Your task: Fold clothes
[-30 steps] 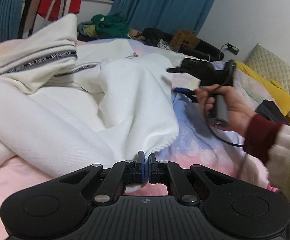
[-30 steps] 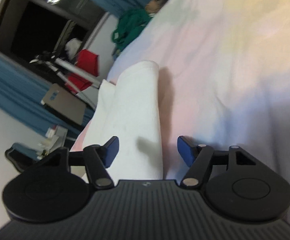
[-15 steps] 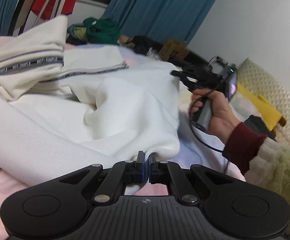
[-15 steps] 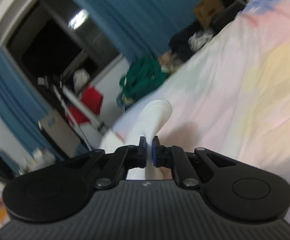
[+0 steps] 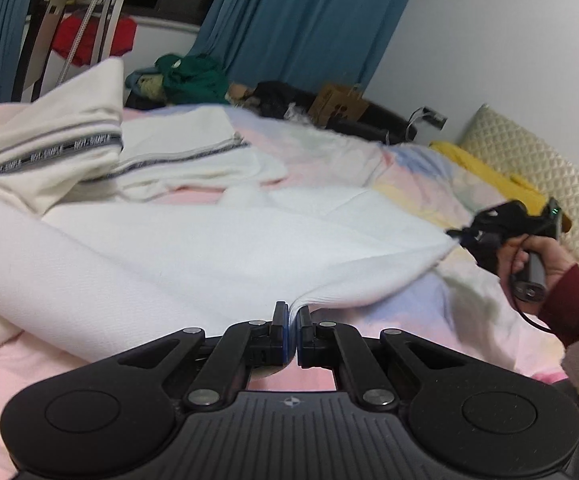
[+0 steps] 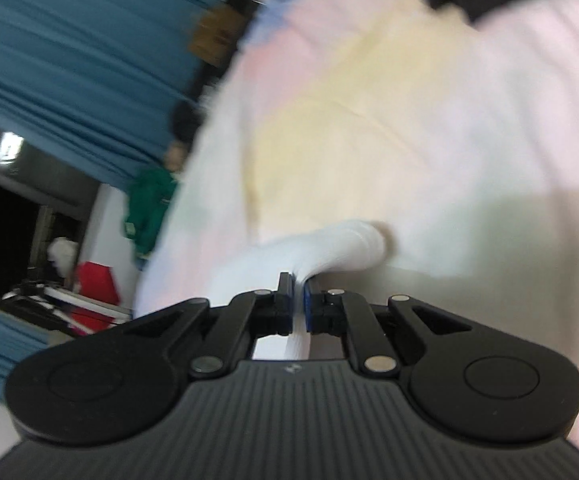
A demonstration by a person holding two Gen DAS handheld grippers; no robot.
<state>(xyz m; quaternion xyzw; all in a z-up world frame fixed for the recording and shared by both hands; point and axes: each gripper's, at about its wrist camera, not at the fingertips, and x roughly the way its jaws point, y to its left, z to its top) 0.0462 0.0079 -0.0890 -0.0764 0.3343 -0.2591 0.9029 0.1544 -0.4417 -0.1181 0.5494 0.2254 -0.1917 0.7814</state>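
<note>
A white garment lies stretched across the pastel bed sheet. My left gripper is shut on its near edge at the bottom centre of the left wrist view. At the right of that view my right gripper, held in a hand with a dark red cuff, pinches the garment's far corner, and the cloth runs taut between the two. In the blurred right wrist view my right gripper is shut on a bunched white fold of the white garment above the sheet.
A cream garment with a dark lettered stripe lies on the bed at the left. Green clothing, dark bags and a cardboard box sit behind the bed under blue curtains. A yellow cloth and quilted pillow lie at the right.
My right gripper closed on the white garment and pulled its corner out to the right. The crumpled heap has spread into a flat, taut sheet between both grippers.
</note>
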